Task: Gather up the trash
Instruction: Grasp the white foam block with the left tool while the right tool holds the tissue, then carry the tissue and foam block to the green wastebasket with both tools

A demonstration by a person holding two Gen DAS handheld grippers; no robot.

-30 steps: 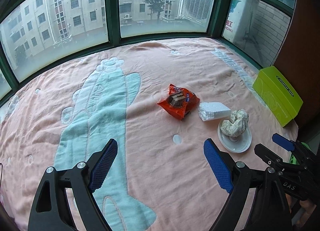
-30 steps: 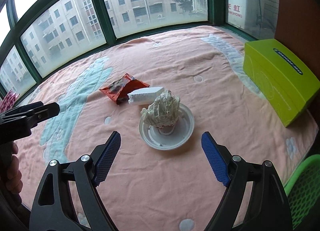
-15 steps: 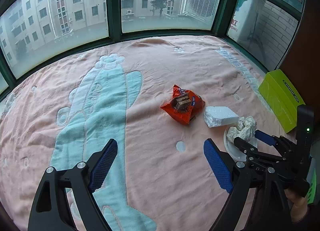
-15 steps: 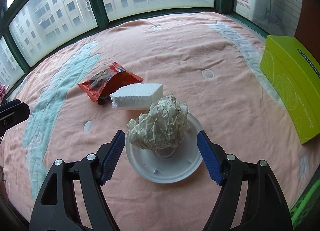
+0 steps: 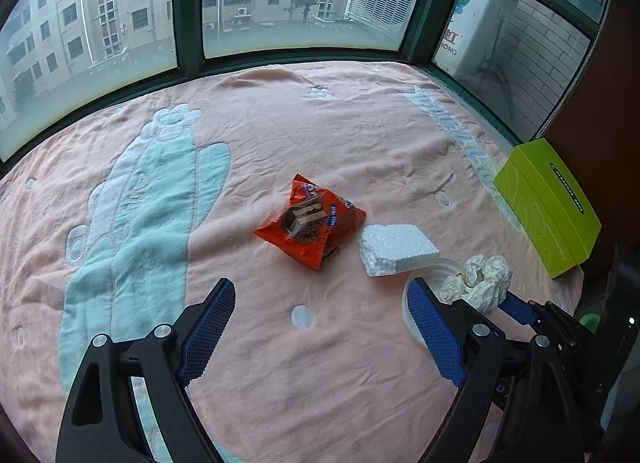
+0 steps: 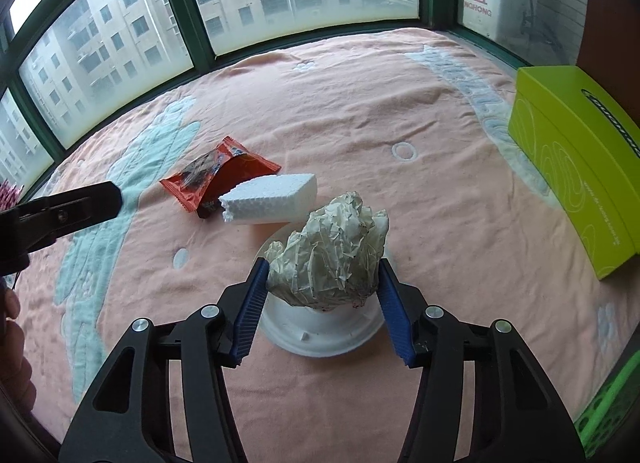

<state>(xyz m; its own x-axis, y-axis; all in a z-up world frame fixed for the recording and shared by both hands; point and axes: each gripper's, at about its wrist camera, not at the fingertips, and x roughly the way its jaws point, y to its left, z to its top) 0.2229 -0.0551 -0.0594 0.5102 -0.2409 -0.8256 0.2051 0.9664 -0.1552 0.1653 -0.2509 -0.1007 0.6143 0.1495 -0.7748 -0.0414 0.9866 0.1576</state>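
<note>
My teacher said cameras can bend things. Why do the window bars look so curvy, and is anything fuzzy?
In both wrist views a fisheye lens bows the green window frame, and the corners go dark. In the right wrist view the crumpled paper is sharp; the buildings look hazy through the glass. Light is soft daylight, with faint shadows under the foam block.
</note>
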